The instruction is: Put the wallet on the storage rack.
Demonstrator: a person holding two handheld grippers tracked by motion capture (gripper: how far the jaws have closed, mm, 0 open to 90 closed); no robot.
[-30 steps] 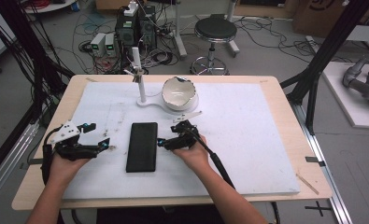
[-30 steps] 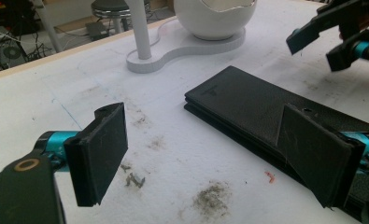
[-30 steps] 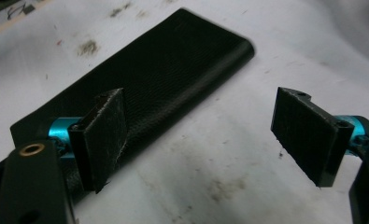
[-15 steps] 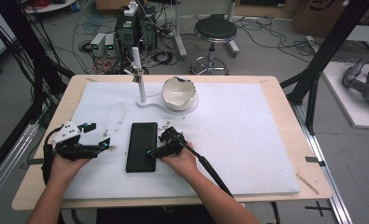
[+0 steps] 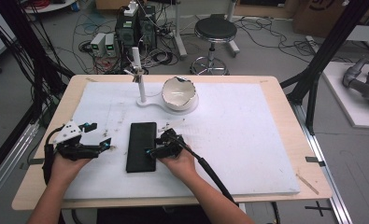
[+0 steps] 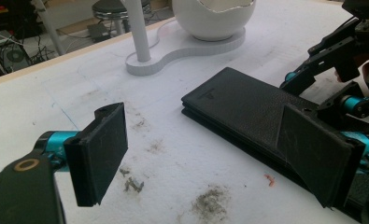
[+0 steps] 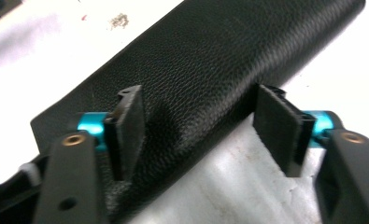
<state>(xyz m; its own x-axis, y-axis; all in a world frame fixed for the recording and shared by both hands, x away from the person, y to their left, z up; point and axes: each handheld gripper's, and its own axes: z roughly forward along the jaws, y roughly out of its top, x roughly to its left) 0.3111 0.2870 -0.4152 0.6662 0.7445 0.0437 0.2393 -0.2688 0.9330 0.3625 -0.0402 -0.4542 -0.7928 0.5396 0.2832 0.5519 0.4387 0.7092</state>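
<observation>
1. Even overhead light in the high view; the white table sheet (image 5: 247,135) reads bright, almost washed out, with soft, short shadows.
2. The floor beyond the far edge sits dimmer, its cables slightly grainy.
3. In the left gripper view, the near pads look soft, while the black case (image 6: 247,116) is sharper.
4. In the right gripper view, the sheet blows out to glare at the right, leather grain is crisp mid-frame, and the near jaws blur.

The right claw (image 7: 198,126) has been closing over the edge of a black leather case (image 7: 210,60) on the white bench (image 7: 229,186); its pads do not press yet.
</observation>
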